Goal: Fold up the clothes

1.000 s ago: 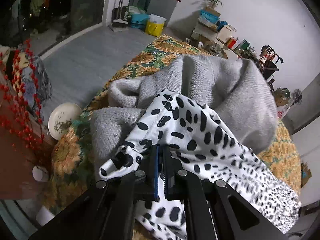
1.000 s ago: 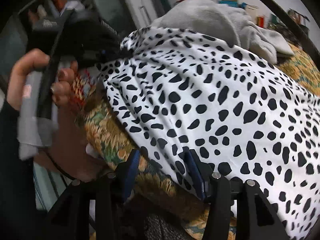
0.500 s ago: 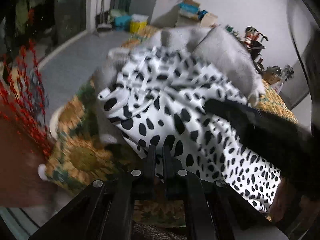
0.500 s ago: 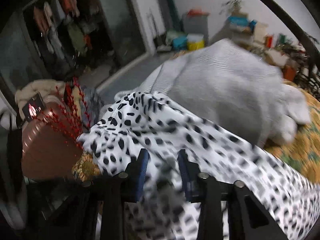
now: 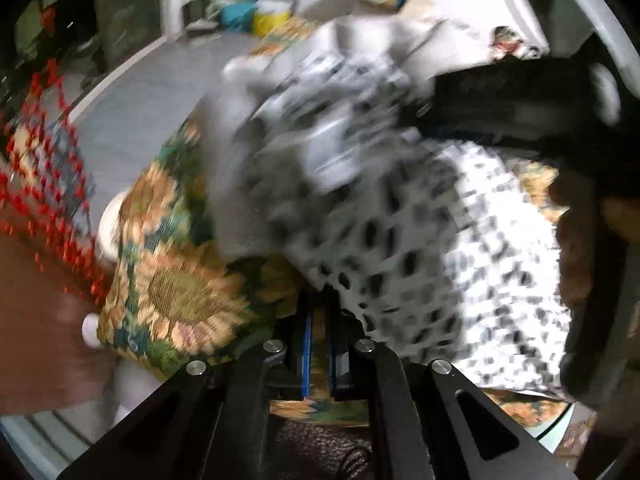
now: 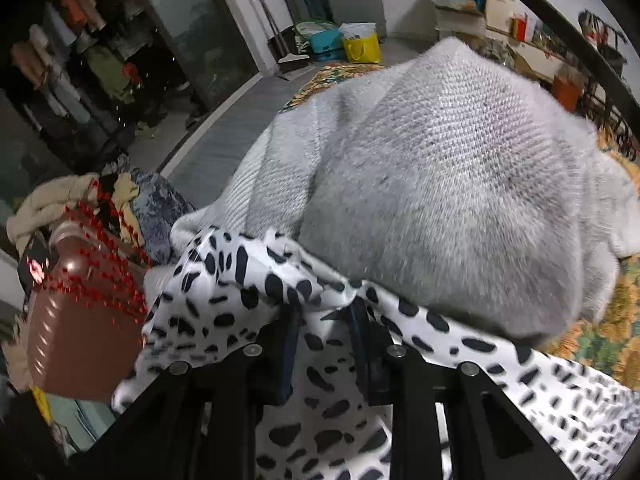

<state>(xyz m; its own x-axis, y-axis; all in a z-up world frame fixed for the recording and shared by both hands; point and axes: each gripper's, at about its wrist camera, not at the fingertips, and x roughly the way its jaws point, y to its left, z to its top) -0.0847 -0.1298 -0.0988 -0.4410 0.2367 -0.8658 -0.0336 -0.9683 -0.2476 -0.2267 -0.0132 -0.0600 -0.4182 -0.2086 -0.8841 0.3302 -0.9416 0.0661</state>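
A white garment with black spots lies crumpled on the sunflower-print tablecloth, heavily blurred in the left wrist view. A grey knit sweater is heaped on its far part. My left gripper is shut over the tablecloth at the garment's near edge, with nothing seen between its fingers. My right gripper is open, and spotted garment fabric lies bunched between its fingers just below the sweater. The left wrist view also shows a black gripper body and the hand holding it.
Red berry branches and a brown rounded object stand left of the table, with a pile of clothes behind. A white bowl sits below the table's left edge. A yellow bag and boxes line the far wall.
My left gripper has let go of the spotted garment and drawn back to its near edge. My right gripper has moved up over the garment toward the sweater, its fingers narrower around the fabric.
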